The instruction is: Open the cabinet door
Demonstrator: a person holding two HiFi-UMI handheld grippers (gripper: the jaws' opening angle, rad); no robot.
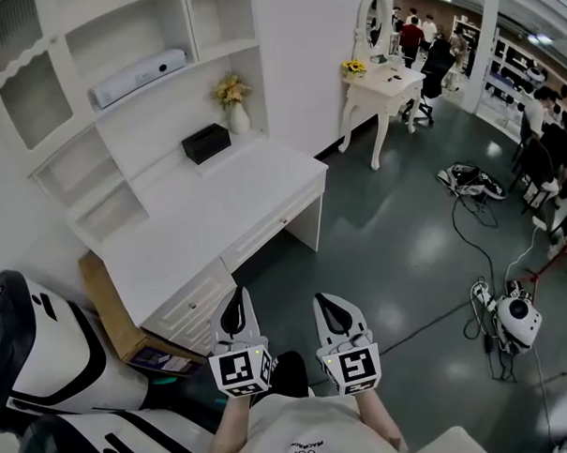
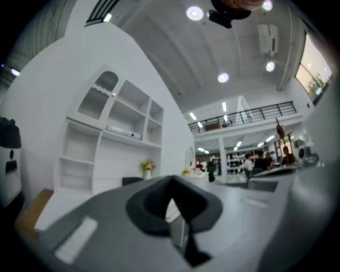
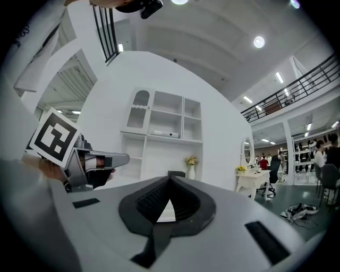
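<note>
A white desk (image 1: 219, 209) with a shelf hutch (image 1: 130, 92) stands ahead on the left. Under its top is a panelled cabinet door (image 1: 194, 306) with a small knob, and the hutch has an arched door (image 1: 13, 26) at its upper left. Both grippers are held side by side at the bottom of the head view, well short of the desk. My left gripper (image 1: 235, 314) (image 2: 171, 180) is shut and empty. So is my right gripper (image 1: 334, 314) (image 3: 170, 178). The right gripper view shows the hutch (image 3: 164, 138) far ahead and the left gripper (image 3: 125, 158) beside it.
On the desk are a black box (image 1: 206, 142) and a vase of flowers (image 1: 234, 101). A cardboard box (image 1: 111, 307) and a white-and-black machine (image 1: 43, 351) stand at the left. Cables and a white device (image 1: 517, 320) lie on the floor at the right; a vanity table (image 1: 388, 89) and people are farther off.
</note>
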